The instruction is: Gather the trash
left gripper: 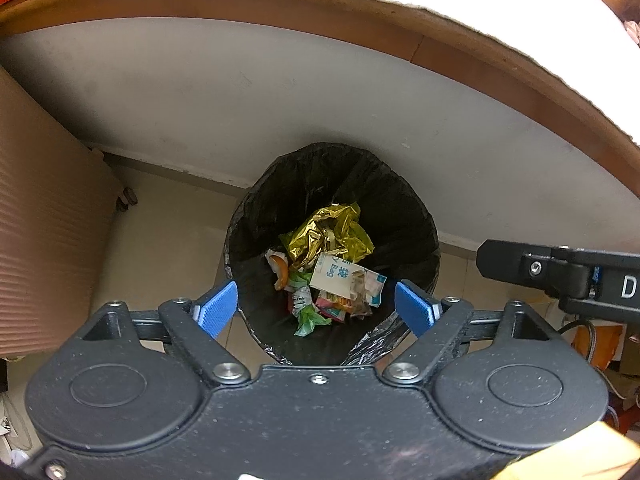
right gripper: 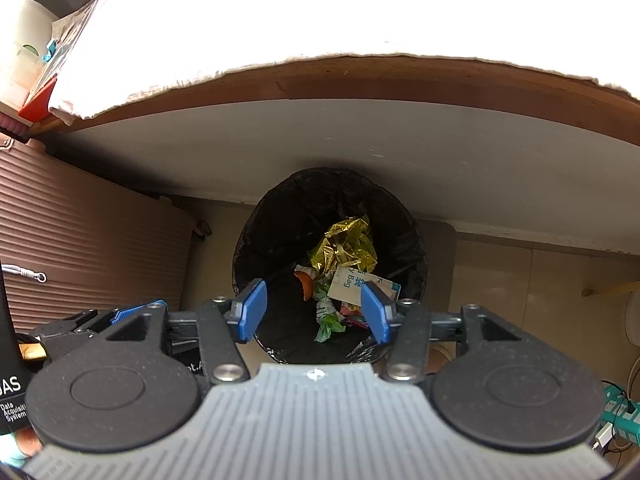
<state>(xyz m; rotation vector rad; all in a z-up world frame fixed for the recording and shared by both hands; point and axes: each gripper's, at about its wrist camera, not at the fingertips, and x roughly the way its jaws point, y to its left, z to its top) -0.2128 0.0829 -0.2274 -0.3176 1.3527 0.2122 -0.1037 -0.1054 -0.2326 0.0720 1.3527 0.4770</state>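
A round bin lined with a black bag (left gripper: 400, 208) (right gripper: 276, 220) stands on the floor under a table. Inside lie a crumpled gold foil wrapper (left gripper: 328, 236) (right gripper: 346, 248), a white paper bag with blue print (left gripper: 338, 276) (right gripper: 346, 282), green scraps (left gripper: 310, 318) (right gripper: 329, 324) and other wrappers. My left gripper (left gripper: 316, 310) hangs above the bin's near rim, open, nothing between its blue pads. My right gripper (right gripper: 314, 312) hangs over the bin too, open and empty. The right gripper's black body (left gripper: 560, 272) shows at the right of the left wrist view.
A wooden table edge (left gripper: 280, 4) (right gripper: 360, 84) with a white cover arcs overhead. A grey wall (left gripper: 280, 100) runs behind the bin. A brown ribbed panel (left gripper: 48, 240) (right gripper: 80, 240) stands to the left. Cables and a teal power strip (right gripper: 616, 408) lie at the right.
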